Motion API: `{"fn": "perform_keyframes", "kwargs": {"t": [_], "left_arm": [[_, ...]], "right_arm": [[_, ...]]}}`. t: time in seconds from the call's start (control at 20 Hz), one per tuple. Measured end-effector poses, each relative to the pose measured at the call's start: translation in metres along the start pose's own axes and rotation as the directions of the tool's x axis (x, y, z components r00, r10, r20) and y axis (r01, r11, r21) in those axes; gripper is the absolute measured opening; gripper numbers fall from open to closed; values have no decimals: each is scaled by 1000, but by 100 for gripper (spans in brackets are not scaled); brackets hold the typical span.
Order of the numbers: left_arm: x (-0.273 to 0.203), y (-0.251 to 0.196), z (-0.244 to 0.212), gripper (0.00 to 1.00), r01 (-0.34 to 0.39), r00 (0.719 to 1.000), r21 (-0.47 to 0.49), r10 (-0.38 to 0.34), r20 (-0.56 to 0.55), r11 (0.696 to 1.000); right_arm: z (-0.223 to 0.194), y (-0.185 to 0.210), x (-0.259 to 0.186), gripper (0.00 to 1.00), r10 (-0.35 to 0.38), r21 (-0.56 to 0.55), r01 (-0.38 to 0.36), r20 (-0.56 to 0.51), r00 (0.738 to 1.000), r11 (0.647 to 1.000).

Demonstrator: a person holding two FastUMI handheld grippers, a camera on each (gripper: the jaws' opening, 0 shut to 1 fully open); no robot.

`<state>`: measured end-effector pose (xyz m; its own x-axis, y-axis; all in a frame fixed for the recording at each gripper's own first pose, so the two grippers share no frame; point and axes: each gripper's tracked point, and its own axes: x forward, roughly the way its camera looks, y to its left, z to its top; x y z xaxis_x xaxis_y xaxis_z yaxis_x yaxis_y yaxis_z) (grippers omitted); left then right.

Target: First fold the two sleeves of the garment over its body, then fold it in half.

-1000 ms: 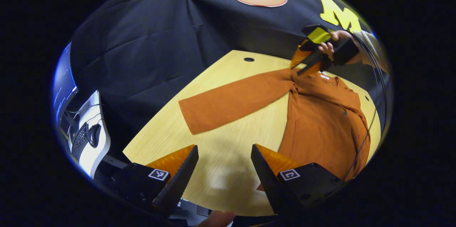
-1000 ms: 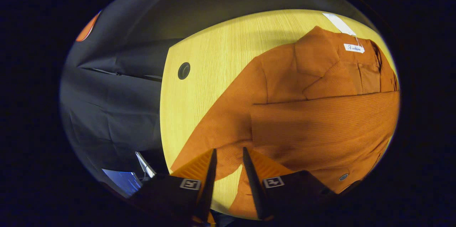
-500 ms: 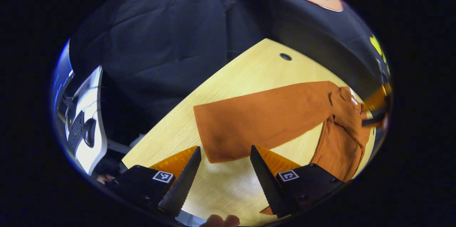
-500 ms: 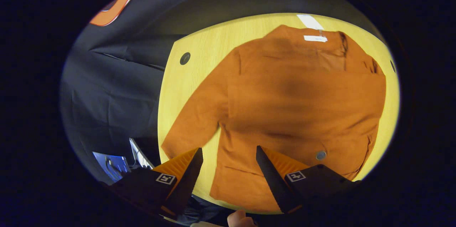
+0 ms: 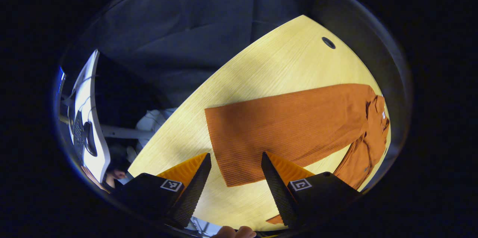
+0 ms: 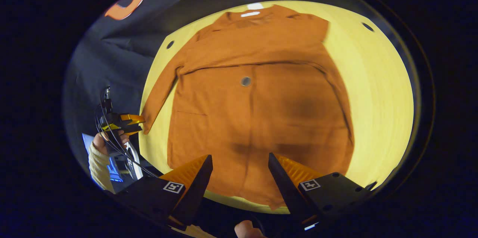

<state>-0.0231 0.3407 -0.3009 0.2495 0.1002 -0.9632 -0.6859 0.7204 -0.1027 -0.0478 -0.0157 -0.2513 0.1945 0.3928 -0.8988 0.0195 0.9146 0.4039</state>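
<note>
Orange ribbed fabric — the garment (image 6: 257,103) — lay flat on the pale wooden table (image 6: 373,92), collar toward the far edge. In the right gripper view one sleeve was already folded across the chest, its edge making a straight line over the body, while the other sleeve (image 5: 287,129) stretched out sideways toward the table's edge. The left gripper (image 5: 235,182) hovered just above that sleeve's cuff end, jaws apart with the cuff showing between them, and nothing was pinched. From the right gripper view, the left gripper (image 6: 129,124) sat at the sleeve's tip, held by a hand (image 6: 102,141) in a light sleeve. The right gripper (image 6: 241,182) hung above the hem of the garment — jaws spread wide, holding nothing. A white side desk (image 5: 87,126) with a keyboard stood off beyond the table.
</note>
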Motion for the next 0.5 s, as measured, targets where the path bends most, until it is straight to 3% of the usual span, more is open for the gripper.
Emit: {"fn": "perform_keyframes", "kwargs": {"t": [0.2, 0.25, 0.3, 0.35, 0.4, 0.5], "left_arm": [[3, 19, 12, 88, -34, 995, -70, 28, -95, 997], [5, 20, 12, 94, -39, 993, -64, 31, -118, 997], [4, 20, 10, 86, -48, 989, -70, 38, -145, 996], [4, 16, 9, 91, -38, 987, -78, 25, -159, 996], [5, 11, 9, 83, -23, 986, -77, 10, -166, 997], [9, 11, 9, 81, -19, 985, -64, 8, -174, 998]], "right_arm": [[-12, -57, -37, 96, 12, 132, -24, 95, 995, 991], [-10, -70, -47, 96, 4, 159, -24, 127, 992, 987], [-6, -80, -55, 96, -4, 198, -27, 154, 988, 980], [-4, -89, -61, 96, 0, 237, -42, 175, 985, 971], [-7, -94, -67, 96, 8, 264, -59, 189, 982, 963], [-11, -113, -78, 96, -1, 299, -67, 221, 975, 952]]}}
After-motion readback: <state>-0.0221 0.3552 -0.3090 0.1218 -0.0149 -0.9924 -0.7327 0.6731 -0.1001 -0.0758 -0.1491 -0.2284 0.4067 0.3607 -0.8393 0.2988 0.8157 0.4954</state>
